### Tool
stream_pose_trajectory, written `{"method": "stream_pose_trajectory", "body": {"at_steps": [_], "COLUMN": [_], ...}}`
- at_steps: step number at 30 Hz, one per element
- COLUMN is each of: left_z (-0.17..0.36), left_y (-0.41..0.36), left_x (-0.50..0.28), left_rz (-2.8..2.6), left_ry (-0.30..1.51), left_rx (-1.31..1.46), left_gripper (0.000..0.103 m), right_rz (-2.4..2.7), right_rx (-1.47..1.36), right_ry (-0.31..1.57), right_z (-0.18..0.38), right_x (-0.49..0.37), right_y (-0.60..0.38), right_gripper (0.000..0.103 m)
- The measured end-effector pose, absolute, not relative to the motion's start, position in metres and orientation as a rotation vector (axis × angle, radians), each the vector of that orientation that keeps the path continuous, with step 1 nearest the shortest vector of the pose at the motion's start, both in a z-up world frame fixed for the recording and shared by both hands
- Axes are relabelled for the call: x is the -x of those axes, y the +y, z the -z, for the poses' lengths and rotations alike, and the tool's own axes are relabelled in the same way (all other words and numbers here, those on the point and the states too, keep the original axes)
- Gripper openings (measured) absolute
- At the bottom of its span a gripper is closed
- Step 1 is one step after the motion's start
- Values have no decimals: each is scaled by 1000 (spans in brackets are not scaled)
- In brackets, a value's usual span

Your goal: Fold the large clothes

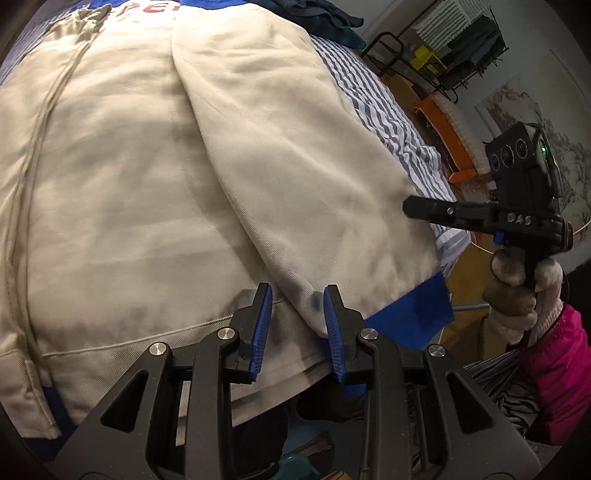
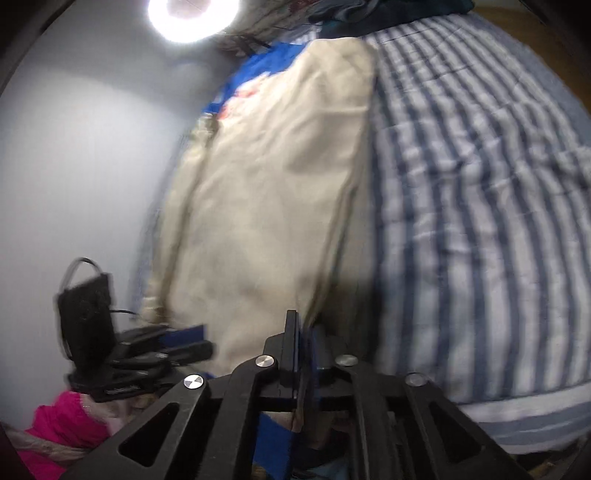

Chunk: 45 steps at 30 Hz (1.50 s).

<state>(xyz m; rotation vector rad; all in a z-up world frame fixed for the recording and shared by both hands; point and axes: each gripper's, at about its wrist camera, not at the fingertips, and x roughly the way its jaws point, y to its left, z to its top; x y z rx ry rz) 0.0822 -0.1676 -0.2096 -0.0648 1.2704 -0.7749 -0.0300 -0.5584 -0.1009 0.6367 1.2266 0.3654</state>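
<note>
A cream jacket (image 1: 147, 166) with blue trim and red lettering lies flat on the striped bed cover (image 1: 388, 110). Its sleeve (image 1: 295, 166) is folded across the body and ends in a blue cuff (image 1: 417, 314). My left gripper (image 1: 297, 321) hovers at the hem, open, with the sleeve's edge between its blue pads. My right gripper (image 1: 408, 205) meets the sleeve's outer edge. In the right wrist view its jaws (image 2: 304, 332) stand close together around that edge, but blur hides whether the pads press. There the jacket (image 2: 266, 203) stretches away and the left gripper (image 2: 207, 349) sits lower left.
Dark clothes (image 1: 314, 14) are piled at the bed's far end. An orange crate (image 1: 443, 125) and a metal rack (image 1: 461, 55) stand on the floor to the right. A person's pink sleeve (image 1: 554, 369) holds the right gripper. A ring light (image 2: 194, 14) glares above a pale wall (image 2: 74, 147).
</note>
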Motion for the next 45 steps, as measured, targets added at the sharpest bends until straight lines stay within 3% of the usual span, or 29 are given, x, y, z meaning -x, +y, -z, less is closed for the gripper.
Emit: {"method": "stream_pose_trajectory", "body": {"at_steps": [1,2,9,11,13,14,17,20,22,23,24,25,26,28,32,33,34,35,36,38,41,42,45], "left_z": [205,199,188,191,193,196,205,203,198,193,190,188,185,185,189,190,193,197,200,205,204,203,197], "left_y": [-166,-163,-173,-179,-184,-187,-195,-196,-194,-194,-194,-195,-197,-200,-207,-209,-210,-211,-209,-206,-196,-193,-183], "left_x": [-81,-79,-59,-56,-54,-53,-49,-47,-50,-52,-54,-57,-61,-65,-58,-57,-56,-55,-53,-52,-54,-55,-61], "left_rz": [768,762,817,832,840,849,850,857,867,865,865,864,863,865,868,867,863,856,853,846,852,853,834], "left_ry": [1253,1232,1158,1158,1155,1154,1162,1158,1150,1137,1127,1122,1121,1123,1124,1127,1128,1132,1138,1151,1148,1145,1117], "left_rx": [64,68,58,53,45,41,7,2,30,40,45,51,61,73,32,26,22,17,14,8,43,58,89], "left_gripper": [28,28,28,28,28,28,28,28,28,28,28,28,28,28,28,28,28,28,28,28,28,28,28], "right_rz": [-376,-384,-297,-256,-239,-235,-145,-103,-157,-187,-208,-214,-233,-265,-274,-273,-264,-212,-103,-50,-71,-111,-208], "right_rx": [-641,-645,-646,-658,-637,-611,-418,-481,-563,-583,-597,-610,-641,-661,-620,-603,-567,-479,-343,-353,-496,-556,-700], "right_ry": [1218,1191,1158,1168,1181,1187,1208,1216,1178,1154,1122,1102,1079,1080,1121,1141,1168,1205,1245,1242,1183,1159,1118], "right_z": [99,94,95,105,113,114,113,121,111,104,96,90,87,88,101,106,110,115,120,123,112,108,108], "right_x": [31,28,-25,-39,-55,-59,-68,-64,-55,-50,-42,-35,-27,-20,-31,-38,-42,-44,-49,-49,-39,-32,-8], "right_y": [-561,-563,-587,-595,-595,-593,-581,-597,-605,-607,-609,-611,-612,-610,-599,-592,-586,-579,-574,-580,-602,-608,-618], "right_gripper": [35,39,40,32,8,2,0,0,9,20,46,60,61,53,50,38,19,10,4,2,23,36,47]}}
